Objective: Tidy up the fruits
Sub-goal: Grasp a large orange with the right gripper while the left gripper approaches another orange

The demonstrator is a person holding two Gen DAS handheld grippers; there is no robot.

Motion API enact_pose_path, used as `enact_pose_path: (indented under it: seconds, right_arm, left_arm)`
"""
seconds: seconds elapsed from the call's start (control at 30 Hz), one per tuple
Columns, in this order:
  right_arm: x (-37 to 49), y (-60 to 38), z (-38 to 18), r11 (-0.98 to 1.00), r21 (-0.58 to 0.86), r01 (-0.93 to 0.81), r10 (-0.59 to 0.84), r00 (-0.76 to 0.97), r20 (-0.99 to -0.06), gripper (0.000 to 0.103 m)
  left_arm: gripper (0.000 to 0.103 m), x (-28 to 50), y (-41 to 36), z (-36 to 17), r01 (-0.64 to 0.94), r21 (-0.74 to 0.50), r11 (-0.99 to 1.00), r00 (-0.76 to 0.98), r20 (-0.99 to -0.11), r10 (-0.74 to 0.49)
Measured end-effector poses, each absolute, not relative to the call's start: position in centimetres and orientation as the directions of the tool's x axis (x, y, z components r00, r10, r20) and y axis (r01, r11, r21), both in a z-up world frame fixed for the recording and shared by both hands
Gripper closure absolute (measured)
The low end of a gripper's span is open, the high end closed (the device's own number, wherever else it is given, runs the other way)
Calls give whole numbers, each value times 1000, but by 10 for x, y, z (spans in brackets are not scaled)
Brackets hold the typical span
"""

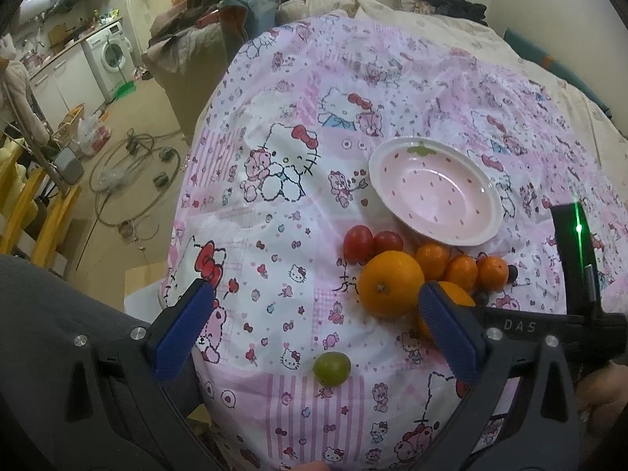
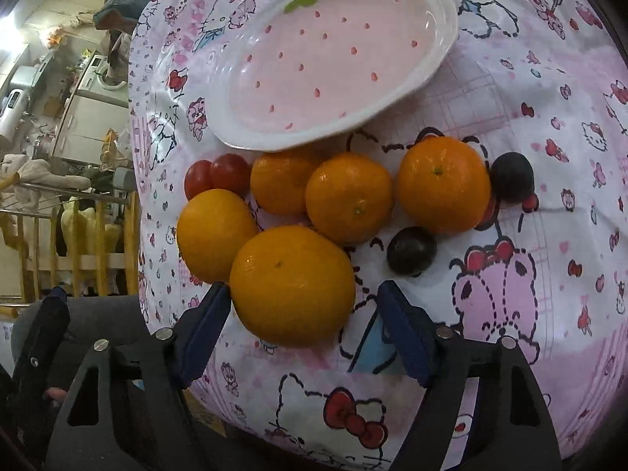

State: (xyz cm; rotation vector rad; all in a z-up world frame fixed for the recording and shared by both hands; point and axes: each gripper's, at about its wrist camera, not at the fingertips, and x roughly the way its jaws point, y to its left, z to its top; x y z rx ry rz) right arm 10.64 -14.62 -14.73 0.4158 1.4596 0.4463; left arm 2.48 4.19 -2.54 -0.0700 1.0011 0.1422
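Nothing sorted yet as far as we see: the strawberry plate [image 2: 439, 51] sits bare on the cartoon-print cloth [image 2: 549, 117], all fruit still off it. Just below its rim: five oranges, the nearest orange [image 2: 292, 284] between the right gripper [image 2: 304, 329] fingers, which are spread wide, left pad at or near the skin, right pad apart, no grip. Two cherry tomatoes [image 2: 219, 178] left of the pile, two dark grapes [image 2: 412, 251] right. We judge the first pick is about to start. Left gripper [image 1: 314, 325] wide open, holding nothing, a green grape [image 1: 332, 368] lying apart from the pile between its fingers. Everything left to do
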Motion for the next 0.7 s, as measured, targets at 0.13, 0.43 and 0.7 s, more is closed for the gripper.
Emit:
enact_pose_path:
  seconds: [0.13, 0.43, 0.7]
  right_arm:
    - [108, -147, -144, 830, 555, -61, 558, 51, -829, 41]
    - [99, -163, -128, 825, 560, -72, 564, 81, -822, 44]
    - [94, -199, -94, 820, 570, -56, 571, 170, -804, 44]
  left_arm:
    - [0, 27, 41, -24, -153, 1, 988, 526, -846, 82]
    - [0, 32, 38, -24, -148, 13, 989, 512, -854, 88]
    - [0, 40, 36, -29, -137, 6, 991, 466, -882, 70]
